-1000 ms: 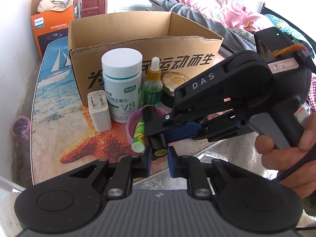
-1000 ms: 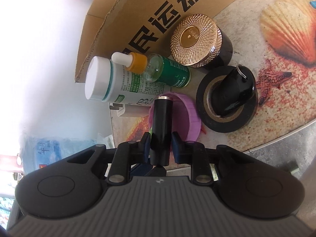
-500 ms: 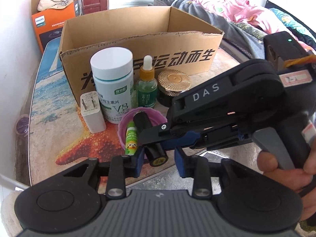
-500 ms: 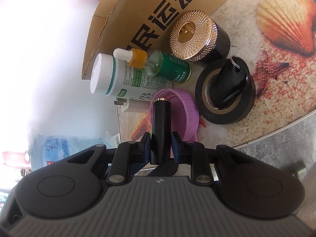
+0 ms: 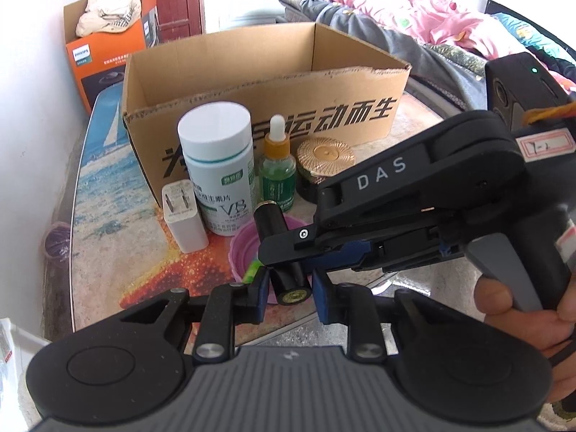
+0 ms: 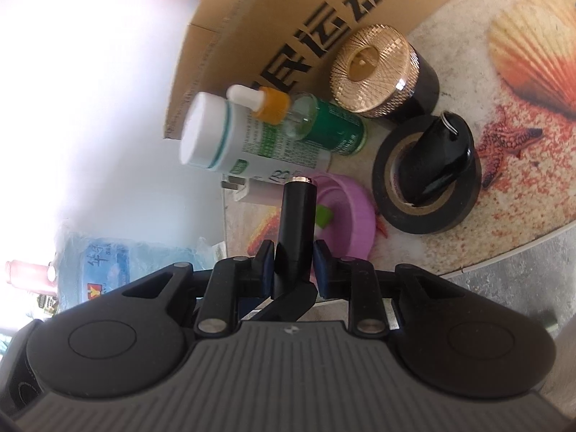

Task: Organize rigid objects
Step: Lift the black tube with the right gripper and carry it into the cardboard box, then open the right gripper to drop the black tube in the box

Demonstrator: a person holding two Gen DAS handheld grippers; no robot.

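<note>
Right gripper (image 6: 291, 265) clamped on one black cylindrical tube with a gold-rimmed end (image 6: 296, 223), pads tight on both its sides, far end poking out past the fingertips

Left gripper (image 5: 290, 294) jaws apart, straddling the near gold end of that same tube (image 5: 288, 280) with a gap each side, pads not pressing

Tube held in the air over one shallow pink plastic bowl (image 5: 244, 248), just ahead of both jaws

One green stick (image 5: 253, 270) in the bowl, mostly hidden by the tube and left finger

Further ahead of the left jaws, one each:
- white plastic pill bottle with white cap and green label (image 5: 218, 165)
- white wall charger cube (image 5: 183, 219), left of the bottle
- green glass dropper bottle with orange collar (image 5: 277, 172), right of the pill bottle
- dark round jar with ribbed gold lid (image 5: 324, 158)
- open brown cardboard box with black printed characters (image 5: 259, 82), behind the row

Right of the right jaws: one roll of black tape (image 6: 428, 194) lying flat, one glossy black key fob with metal ring (image 6: 441, 154) standing in its core

One hand (image 5: 522, 309) on the right gripper's handle, seen from the left wrist

All on one beach-print mat (image 5: 108, 223)
</note>
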